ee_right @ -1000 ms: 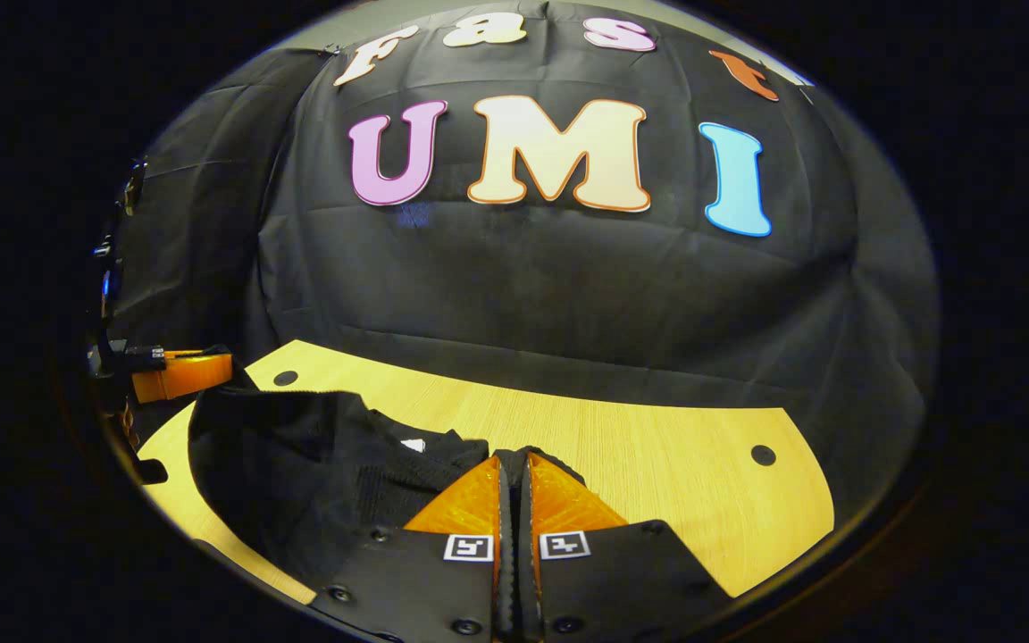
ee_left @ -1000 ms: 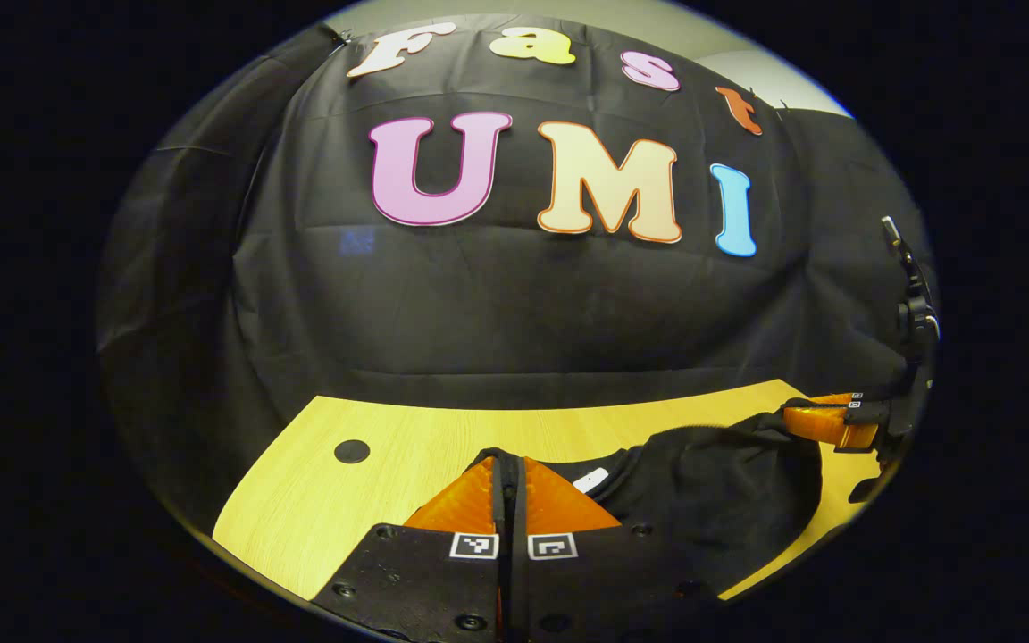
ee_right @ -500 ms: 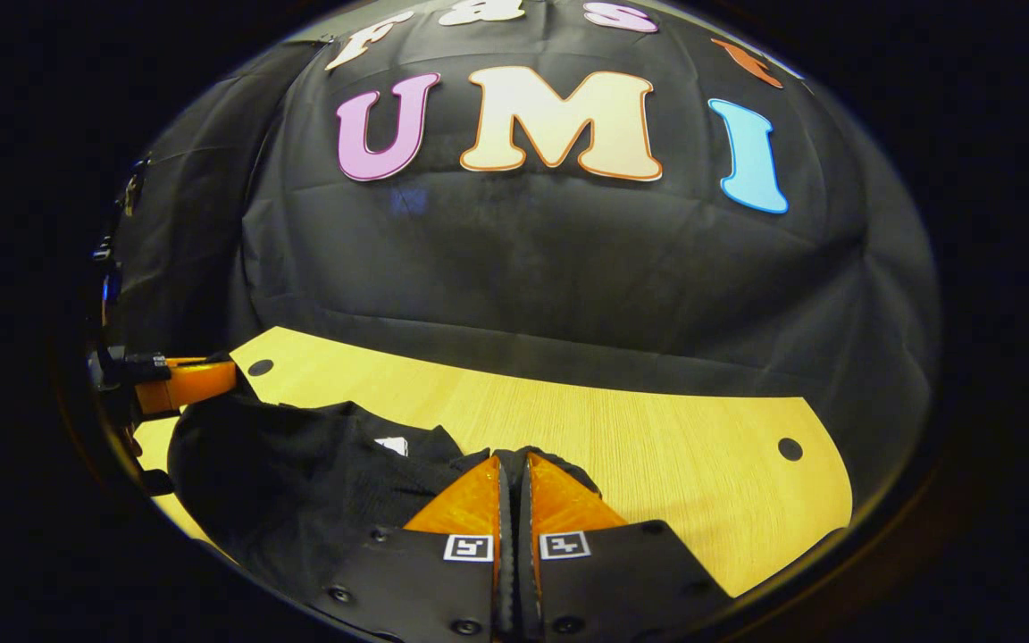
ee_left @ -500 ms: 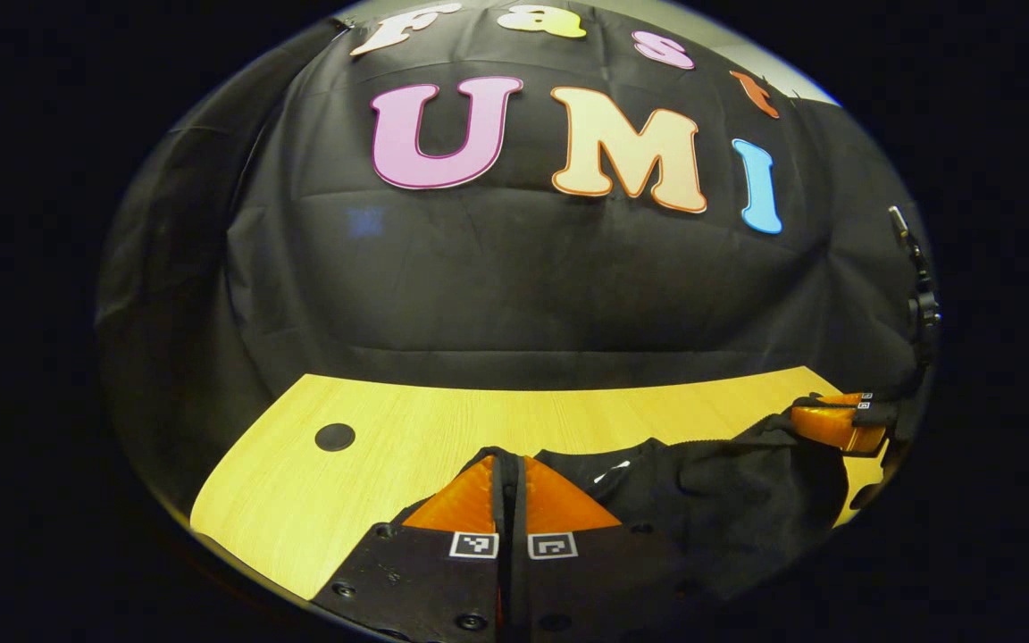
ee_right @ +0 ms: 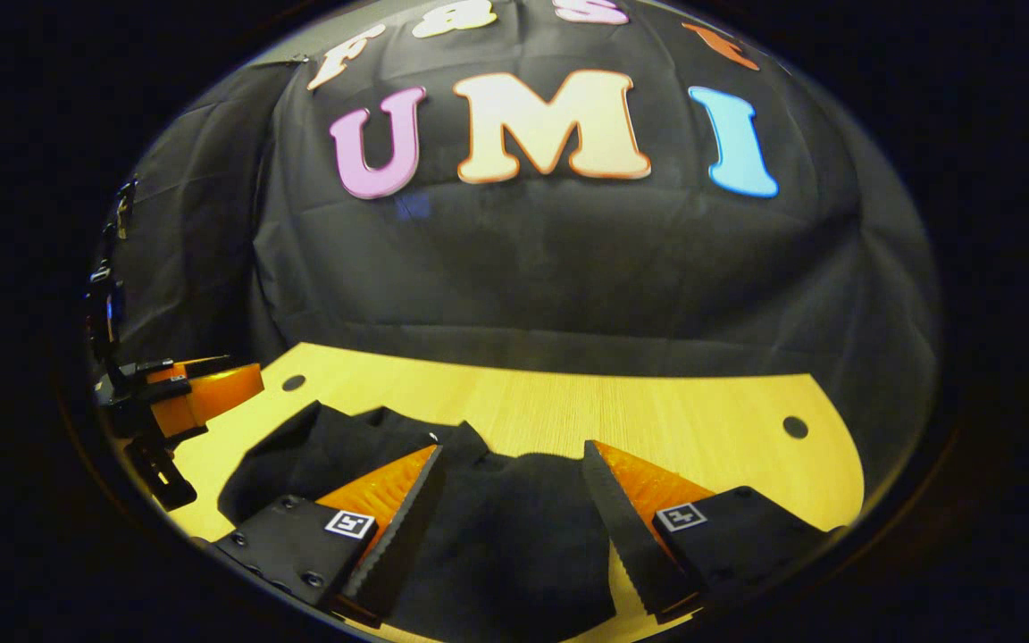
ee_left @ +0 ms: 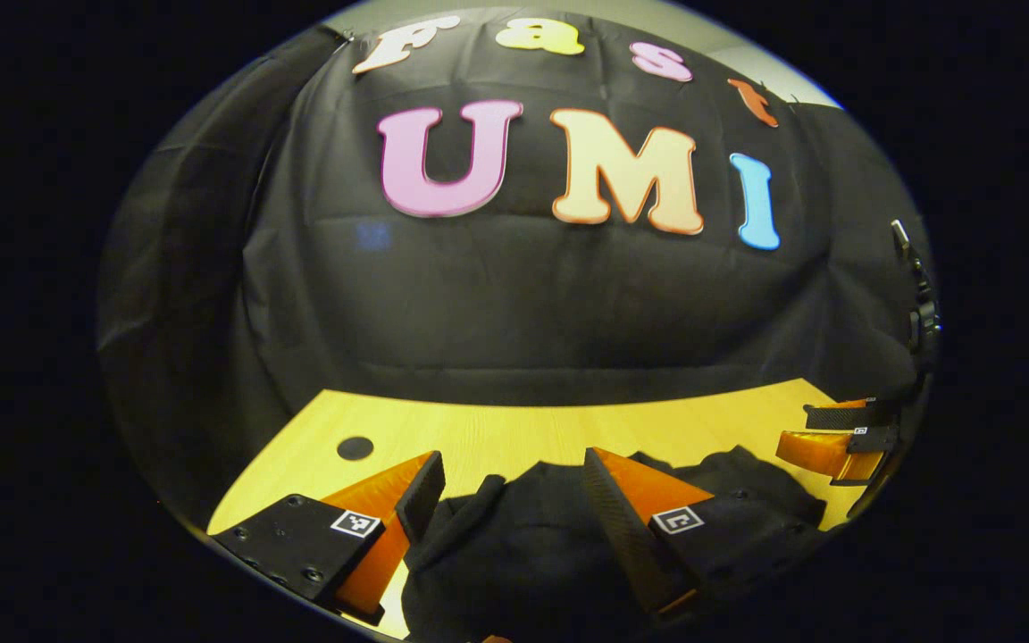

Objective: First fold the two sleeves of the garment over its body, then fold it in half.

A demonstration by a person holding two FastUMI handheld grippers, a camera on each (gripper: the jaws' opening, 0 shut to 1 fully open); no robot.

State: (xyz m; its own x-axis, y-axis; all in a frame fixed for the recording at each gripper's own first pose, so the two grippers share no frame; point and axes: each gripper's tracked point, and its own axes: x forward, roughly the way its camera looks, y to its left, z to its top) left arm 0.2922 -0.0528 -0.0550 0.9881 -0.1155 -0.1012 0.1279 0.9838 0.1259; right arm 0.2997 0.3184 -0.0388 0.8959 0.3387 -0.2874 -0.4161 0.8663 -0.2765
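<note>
1. Garment [ee_left: 523, 554]: black, lying folded on the wooden counter [ee_left: 514, 429], near its front edge.
2. Left gripper [ee_left: 507, 491]: fingers spread wide apart, nothing held; the garment lies below and between them.
3. Right gripper [ee_right: 511, 487]: likewise spread wide over the garment [ee_right: 497, 527], grasping nothing; it also shows at the right edge of the left gripper view [ee_left: 832, 438].
4. Counter holes [ee_right: 795, 427]: dark, round, near the far corners.
</note>
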